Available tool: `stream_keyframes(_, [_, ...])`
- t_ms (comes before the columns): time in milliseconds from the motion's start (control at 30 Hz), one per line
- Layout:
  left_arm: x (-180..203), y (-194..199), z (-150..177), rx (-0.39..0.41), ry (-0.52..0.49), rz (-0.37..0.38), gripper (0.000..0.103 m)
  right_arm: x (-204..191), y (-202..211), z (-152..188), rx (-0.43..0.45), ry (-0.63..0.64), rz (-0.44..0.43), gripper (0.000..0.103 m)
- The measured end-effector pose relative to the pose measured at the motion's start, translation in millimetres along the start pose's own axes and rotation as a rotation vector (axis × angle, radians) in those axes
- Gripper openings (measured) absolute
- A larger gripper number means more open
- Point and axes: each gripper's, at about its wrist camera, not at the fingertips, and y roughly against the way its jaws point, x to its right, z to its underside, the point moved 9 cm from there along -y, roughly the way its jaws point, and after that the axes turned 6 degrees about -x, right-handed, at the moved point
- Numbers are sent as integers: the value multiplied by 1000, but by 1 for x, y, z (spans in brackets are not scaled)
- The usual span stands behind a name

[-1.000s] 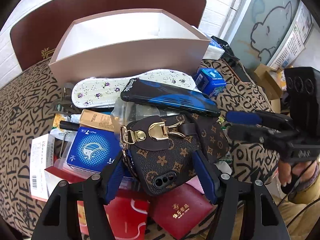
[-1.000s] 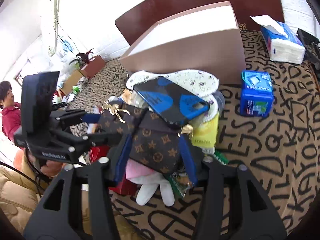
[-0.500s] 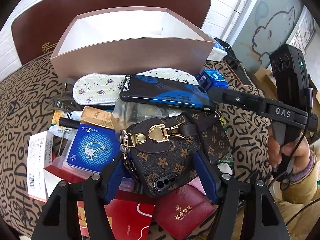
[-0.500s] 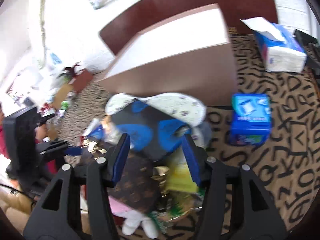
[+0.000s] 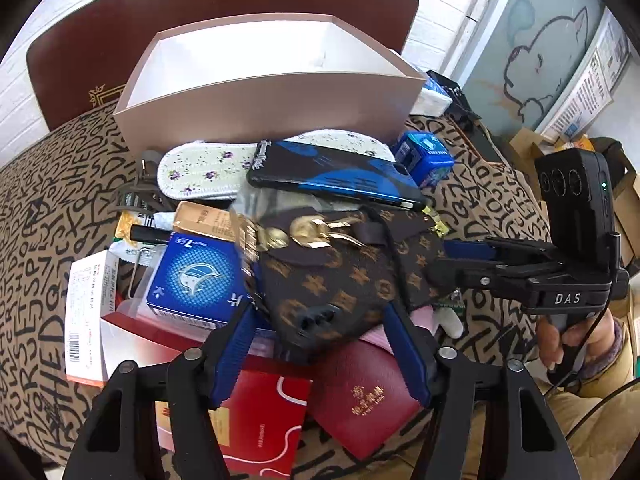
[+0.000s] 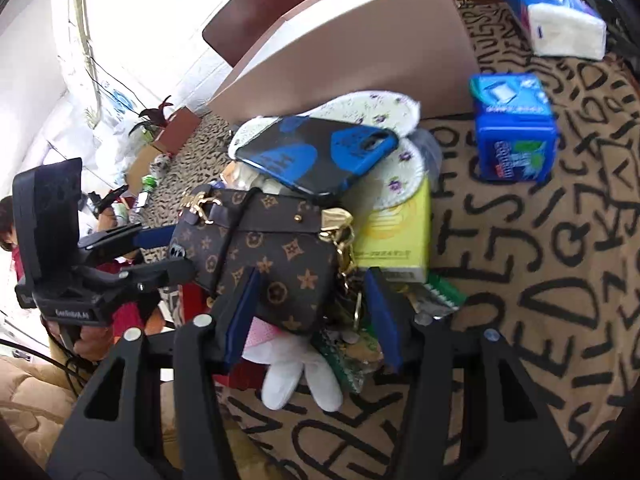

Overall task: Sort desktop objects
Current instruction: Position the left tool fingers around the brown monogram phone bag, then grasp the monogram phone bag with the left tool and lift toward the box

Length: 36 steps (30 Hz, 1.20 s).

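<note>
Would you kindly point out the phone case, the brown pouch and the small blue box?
Phone case (image 5: 336,176): left wrist view, middle of its blue-and-black back.
Brown pouch (image 6: 276,256): right wrist view, its patterned front.
Small blue box (image 6: 514,128): right wrist view, its front face.

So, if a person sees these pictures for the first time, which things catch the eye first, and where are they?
The eye goes first to the brown monogram pouch with gold clasps, on top of the cluttered pile; the left gripper is closing on its near end, and the right gripper has its other end between its fingers. Just behind it lies a black and blue phone case over a flowered insole, in front of the big open pink box.
</note>
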Motion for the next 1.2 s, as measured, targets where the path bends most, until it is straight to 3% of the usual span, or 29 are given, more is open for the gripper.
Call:
stream_keyframes(233, [4,6,-2,9,-7,-12,65,-7,14,-4,52,39,42,41])
stream_keyframes(567, [10,32,-17,92,-28,-27,65,-32,39,-9,130,136,94,40])
stream_keyframes(1200, [4,49,-63,192,-21,-49,65,-46,63,-57,217,236,175,40])
